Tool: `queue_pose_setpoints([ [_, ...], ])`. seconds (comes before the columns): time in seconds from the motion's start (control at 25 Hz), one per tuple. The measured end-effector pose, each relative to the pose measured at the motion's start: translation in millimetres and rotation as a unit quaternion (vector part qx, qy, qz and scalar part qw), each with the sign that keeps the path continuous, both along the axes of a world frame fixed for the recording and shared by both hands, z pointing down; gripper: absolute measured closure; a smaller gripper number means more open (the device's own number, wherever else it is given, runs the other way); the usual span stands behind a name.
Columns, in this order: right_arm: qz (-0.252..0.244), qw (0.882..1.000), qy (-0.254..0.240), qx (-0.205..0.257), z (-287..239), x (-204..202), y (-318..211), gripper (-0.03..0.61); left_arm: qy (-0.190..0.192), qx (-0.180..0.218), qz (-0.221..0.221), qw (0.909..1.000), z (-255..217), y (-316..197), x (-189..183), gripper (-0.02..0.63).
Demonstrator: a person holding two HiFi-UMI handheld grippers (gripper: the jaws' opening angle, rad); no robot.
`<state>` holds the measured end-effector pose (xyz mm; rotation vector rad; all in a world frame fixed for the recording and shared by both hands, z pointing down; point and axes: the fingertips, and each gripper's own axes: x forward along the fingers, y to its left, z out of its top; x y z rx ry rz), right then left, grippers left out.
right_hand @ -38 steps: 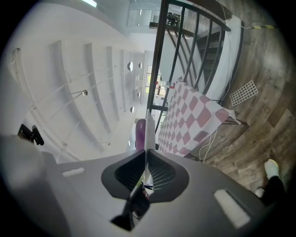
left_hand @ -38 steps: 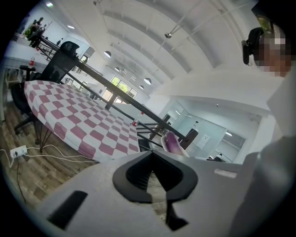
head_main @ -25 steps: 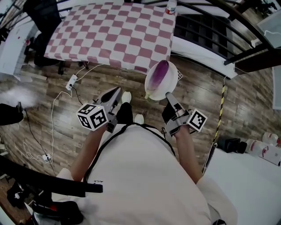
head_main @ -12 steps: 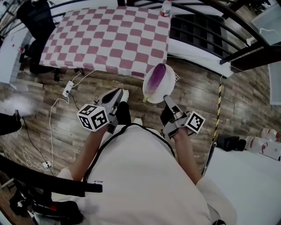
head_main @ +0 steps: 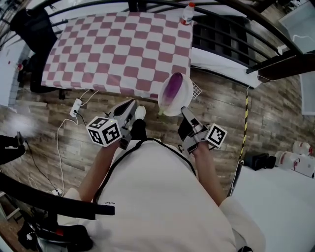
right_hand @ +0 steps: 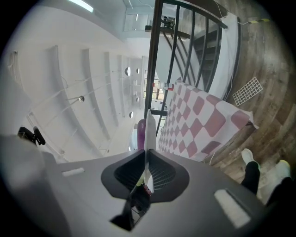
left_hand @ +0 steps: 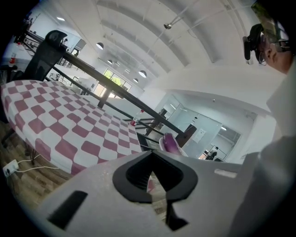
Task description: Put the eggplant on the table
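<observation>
Now the right claw [head_main: 183,109] is clamped on the rim of a white plate [head_main: 186,97]. In the right gripper view the rim stands edge-on between the pads. The eggplant [head_main: 173,87] lies on that plate, purple with a green stem end, carried in the air and not yet on the worktop [head_main: 118,49]. The left claw [head_main: 129,104] has its jaws together with nothing between them, and it points toward the checked cloth. Compared with a second ago, we note the worktop sits lower and nearer in the head view. The plate, which then showed against the wooden floor [head_main: 221,108] short of the cloth, now overlaps the cloth's near right corner. We cannot tell whether it hangs above the cloth or just in front. Both claws have kept their places relative to the person's body, and the grip looks unchanged. A bottle [head_main: 186,14] stands at the far edge of the worktop. A white grid [head_main: 196,90] lies on the floor beside the plate.
</observation>
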<state>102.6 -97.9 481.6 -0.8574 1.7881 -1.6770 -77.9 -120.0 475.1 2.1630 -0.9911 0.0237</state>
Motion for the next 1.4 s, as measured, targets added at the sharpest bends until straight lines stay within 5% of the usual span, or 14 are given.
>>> queue_pose_setpoints([
  [0.76, 0.074, 0.997, 0.012, 0.019, 30.3, -7.9, -147.2, 0.548, -0.006, -0.011, 0.139, 0.9902, 12.1, -183.0, 2.8, 0.609],
  [1.4, 0.053, 0.998, 0.012, 0.016, 86.1, -3.8, -189.2, 0.546, -0.018, -0.028, 0.214, 0.9764, 50.5, -223.8, 13.4, 0.609],
])
